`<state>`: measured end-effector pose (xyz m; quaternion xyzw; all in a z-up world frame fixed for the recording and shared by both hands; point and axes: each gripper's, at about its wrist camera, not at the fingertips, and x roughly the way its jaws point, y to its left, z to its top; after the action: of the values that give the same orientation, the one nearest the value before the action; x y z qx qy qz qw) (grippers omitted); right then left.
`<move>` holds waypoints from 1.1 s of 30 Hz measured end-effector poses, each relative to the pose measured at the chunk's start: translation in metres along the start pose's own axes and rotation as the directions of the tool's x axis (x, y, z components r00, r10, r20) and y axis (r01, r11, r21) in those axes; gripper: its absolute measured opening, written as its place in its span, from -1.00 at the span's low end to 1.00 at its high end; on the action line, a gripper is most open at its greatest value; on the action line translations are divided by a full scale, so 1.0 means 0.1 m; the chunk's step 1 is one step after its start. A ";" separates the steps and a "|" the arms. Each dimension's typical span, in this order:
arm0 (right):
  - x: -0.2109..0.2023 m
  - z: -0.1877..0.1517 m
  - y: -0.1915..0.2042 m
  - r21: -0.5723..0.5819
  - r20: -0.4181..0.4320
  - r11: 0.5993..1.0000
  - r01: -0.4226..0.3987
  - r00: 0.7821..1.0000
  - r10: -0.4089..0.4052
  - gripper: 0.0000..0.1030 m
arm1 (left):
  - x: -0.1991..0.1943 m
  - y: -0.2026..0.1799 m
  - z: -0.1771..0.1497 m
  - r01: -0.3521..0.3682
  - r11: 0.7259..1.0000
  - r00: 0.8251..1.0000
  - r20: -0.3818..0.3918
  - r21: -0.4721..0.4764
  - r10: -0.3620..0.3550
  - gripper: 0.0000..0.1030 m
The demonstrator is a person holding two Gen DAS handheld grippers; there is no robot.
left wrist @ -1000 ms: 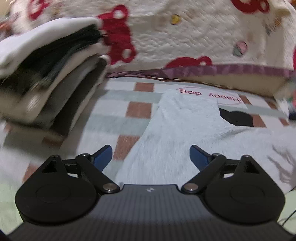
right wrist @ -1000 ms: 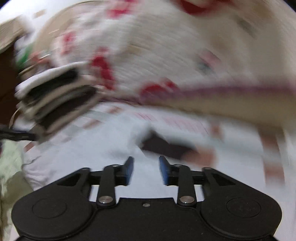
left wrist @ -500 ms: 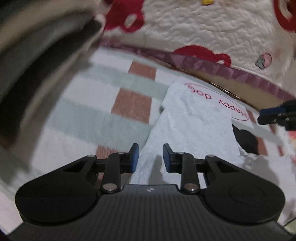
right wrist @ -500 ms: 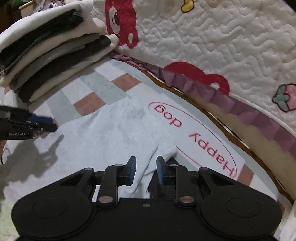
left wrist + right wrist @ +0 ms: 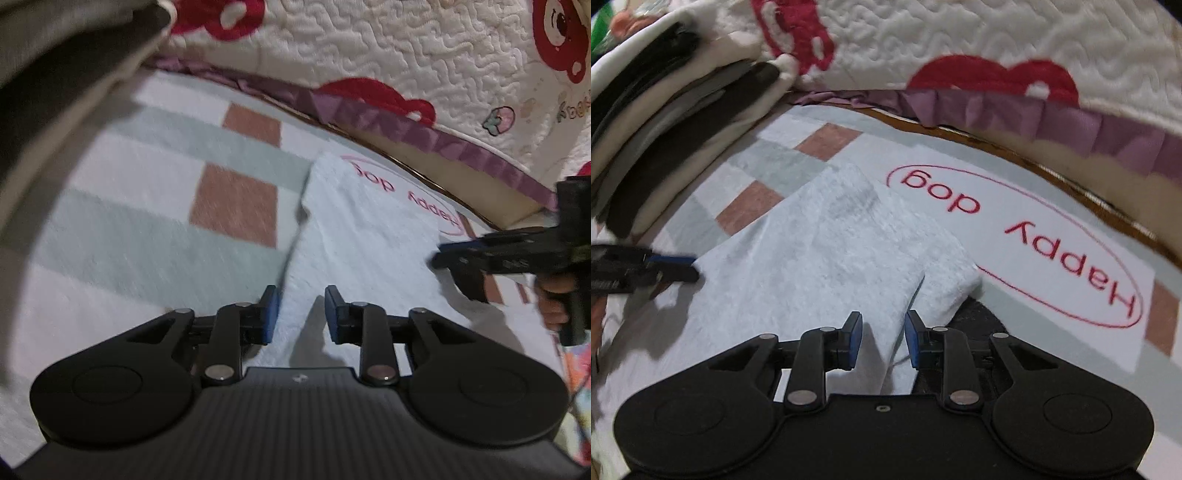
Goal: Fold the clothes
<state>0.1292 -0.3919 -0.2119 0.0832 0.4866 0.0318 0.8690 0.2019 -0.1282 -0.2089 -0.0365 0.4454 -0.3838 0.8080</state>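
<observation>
Two-handed closing in on one pale grey fleecy garment [image 5: 812, 258], lying spread on a checked blanket of white, mint and terracotta squares [image 5: 236, 206], its far end reaching up beside a red "Happy dog" oval print [image 5: 1015, 240].

Left gripper [image 5: 301, 314]: narrowing from wide apart a second ago to a slim gap, and dropping low over the garment's left edge. Blue-padded fingers [image 5: 271, 314] straddling that edge, not meeting; cloth lying between them, not visibly pinched.

Right gripper [image 5: 882, 334]: settling out of a blurred sweep onto the garment's right side. Holding a similar narrow gap either side of a raised crease, again without visibly biting.

Judging by this: bracketing both sides at once, so probably lining up a pinch and lift to carry one end over. Not telling from the cloth how many folds are already in it.

Surrounding:
- Standing to the left, near but apart from the garment: a stack of folded clothes in white, black and grey [image 5: 665, 129].
- Rising behind: a white quilted cover with red bear motifs [image 5: 406, 55] and its purple pleated trim [image 5: 1071, 125].
- Peeking from under the garment's right edge: a black patch [image 5: 979, 314]; not telling whether part of the garment.

Obstructing: nothing lying between grippers and cloth; stack and cover hemming in the left and far sides.
</observation>
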 end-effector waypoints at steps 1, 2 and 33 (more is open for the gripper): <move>0.04 -0.01 -0.01 0.011 0.002 1.000 0.003 1.000 -0.003 -0.41 | 0.01 0.01 0.00 0.009 1.000 1.000 -0.001 0.000 -0.009 -0.42; 0.06 -0.02 -0.01 0.019 0.008 1.000 0.007 1.000 -0.007 -0.33 | 0.03 0.02 0.00 0.017 1.000 1.000 -0.001 0.001 -0.017 -0.41; -0.04 -0.13 0.30 -0.115 0.260 0.993 0.023 0.966 0.007 -0.93 | 0.03 0.00 -0.09 0.035 0.996 0.999 0.033 0.078 -0.037 -0.79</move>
<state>0.1166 -0.3611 -0.2102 0.0336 0.3662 0.0455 0.9288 0.1959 -0.1272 -0.2162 -0.0199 0.4155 -0.4146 0.8094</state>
